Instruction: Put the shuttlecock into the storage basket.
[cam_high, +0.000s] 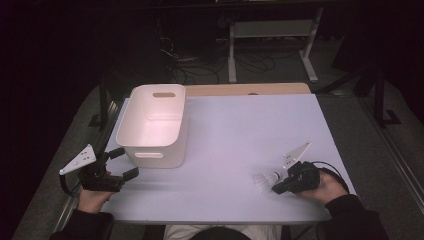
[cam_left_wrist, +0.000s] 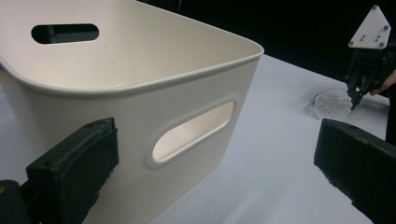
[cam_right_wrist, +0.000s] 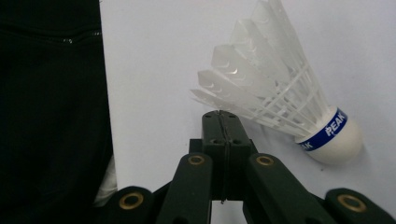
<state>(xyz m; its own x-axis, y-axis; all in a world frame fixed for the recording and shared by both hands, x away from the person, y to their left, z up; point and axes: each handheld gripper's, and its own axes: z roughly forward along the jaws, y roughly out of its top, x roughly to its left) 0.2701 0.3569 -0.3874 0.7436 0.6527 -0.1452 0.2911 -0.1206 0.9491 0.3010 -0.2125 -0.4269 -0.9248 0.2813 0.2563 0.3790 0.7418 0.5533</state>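
Observation:
A white feather shuttlecock (cam_high: 262, 181) (cam_right_wrist: 280, 98) with a blue band on its cork lies on its side on the pale table (cam_high: 240, 130) at the front right. My right gripper (cam_high: 276, 189) (cam_right_wrist: 220, 116) is shut, its jaws pressed together with the tips right at the edge of the lowest feather; I cannot tell whether they touch it. The white plastic bin (cam_high: 155, 125) (cam_left_wrist: 140, 70) with slot handles stands at the left. My left gripper (cam_high: 127, 162) (cam_left_wrist: 215, 168) is open just in front of the bin's near wall, nothing between its pads. From there the shuttlecock (cam_left_wrist: 331, 103) and the right gripper (cam_left_wrist: 355, 95) show farther off.
The bin's inside looks bare. A wooden strip (cam_high: 250, 89) runs along the table's far edge, with a desk frame (cam_high: 270, 30) and cables on the dark floor beyond. Dark clothing (cam_right_wrist: 51, 116) is to the left in the right gripper view.

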